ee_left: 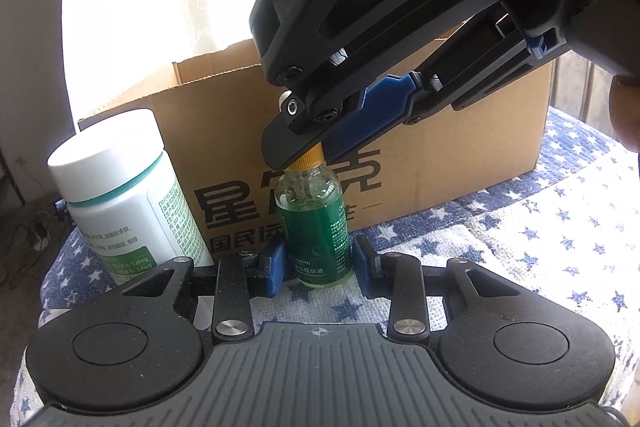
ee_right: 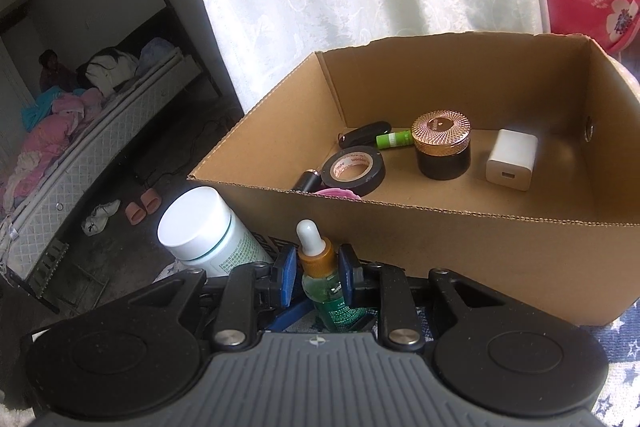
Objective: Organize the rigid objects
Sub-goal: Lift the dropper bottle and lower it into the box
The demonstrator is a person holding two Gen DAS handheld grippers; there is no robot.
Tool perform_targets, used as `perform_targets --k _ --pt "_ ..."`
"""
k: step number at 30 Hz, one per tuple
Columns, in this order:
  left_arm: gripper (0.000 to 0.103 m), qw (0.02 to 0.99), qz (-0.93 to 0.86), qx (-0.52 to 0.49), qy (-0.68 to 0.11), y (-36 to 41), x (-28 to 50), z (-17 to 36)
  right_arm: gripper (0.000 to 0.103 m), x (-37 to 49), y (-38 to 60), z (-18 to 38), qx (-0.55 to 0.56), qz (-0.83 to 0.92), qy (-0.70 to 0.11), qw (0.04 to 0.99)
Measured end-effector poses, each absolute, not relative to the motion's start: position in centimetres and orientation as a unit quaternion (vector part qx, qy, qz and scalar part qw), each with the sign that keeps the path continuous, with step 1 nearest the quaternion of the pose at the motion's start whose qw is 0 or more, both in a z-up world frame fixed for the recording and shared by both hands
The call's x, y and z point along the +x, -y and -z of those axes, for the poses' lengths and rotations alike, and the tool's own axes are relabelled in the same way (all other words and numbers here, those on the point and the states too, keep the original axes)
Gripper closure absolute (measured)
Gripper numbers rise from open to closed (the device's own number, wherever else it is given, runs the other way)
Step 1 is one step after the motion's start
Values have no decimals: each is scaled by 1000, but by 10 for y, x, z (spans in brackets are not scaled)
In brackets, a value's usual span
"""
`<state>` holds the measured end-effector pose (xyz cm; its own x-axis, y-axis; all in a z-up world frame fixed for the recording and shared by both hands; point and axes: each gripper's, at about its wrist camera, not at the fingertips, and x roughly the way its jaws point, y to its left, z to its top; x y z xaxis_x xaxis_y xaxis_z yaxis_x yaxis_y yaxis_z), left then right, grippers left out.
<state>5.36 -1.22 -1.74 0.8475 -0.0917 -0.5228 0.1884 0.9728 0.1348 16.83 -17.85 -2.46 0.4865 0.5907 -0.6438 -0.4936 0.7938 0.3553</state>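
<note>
Standing between both sets of jaws, the dropper bottle [ee_left: 320,227] is pinched at its body by the left gripper [ee_left: 318,269] and at its gold collar by the right gripper [ee_right: 315,269], so it should be lifted straight and carried into the box [ee_right: 460,223] beyond.

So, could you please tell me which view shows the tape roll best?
The right wrist view: it looks down into the open box, where the tape roll lies on the floor near the jar. The left wrist view shows only the box's outer wall, so the roll is hidden there.
</note>
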Motion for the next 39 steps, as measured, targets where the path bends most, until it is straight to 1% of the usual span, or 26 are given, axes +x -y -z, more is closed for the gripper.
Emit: perform_targets --k 7,9,11,15,17,22,25,27,29,33,34,38,39 --pt "70 958 80 100 -256 12 30 11 79 162 186 20 61 -308 -386 868" --pt "70 959 82 102 -251 12 21 7 81 157 189 16 58 -305 -381 871" --pt "70 961 84 105 -241 10 12 -2 81 151 192 9 57 -307 -374 873" --pt "70 967 81 115 -211 5 -6 -28 81 137 193 -17 47 -318 -343 883" --pt "70 971 76 120 -193 -1 -13 -50 81 133 193 -35 43 -329 -324 886" --pt "70 975 75 119 -173 -18 -10 -97 81 140 186 -83 25 -358 -281 890" --pt "70 971 84 112 -196 -28 8 -118 81 161 179 -101 19 -366 -275 889" --pt "70 965 102 95 -224 -35 30 -127 82 182 176 -106 22 -364 -285 886" --pt "70 954 115 77 -267 -51 59 -125 82 207 173 -103 29 -361 -307 880" --pt "70 928 132 57 -344 -54 101 -111 82 257 173 -81 52 -351 -363 861" --pt "70 921 132 53 -363 -41 122 -103 81 267 174 -73 57 -348 -377 857" --pt "70 901 135 44 -410 -24 151 -86 81 293 179 -43 78 -343 -414 840" --pt "70 896 137 41 -420 -16 176 -87 81 296 181 -38 82 -342 -419 837"
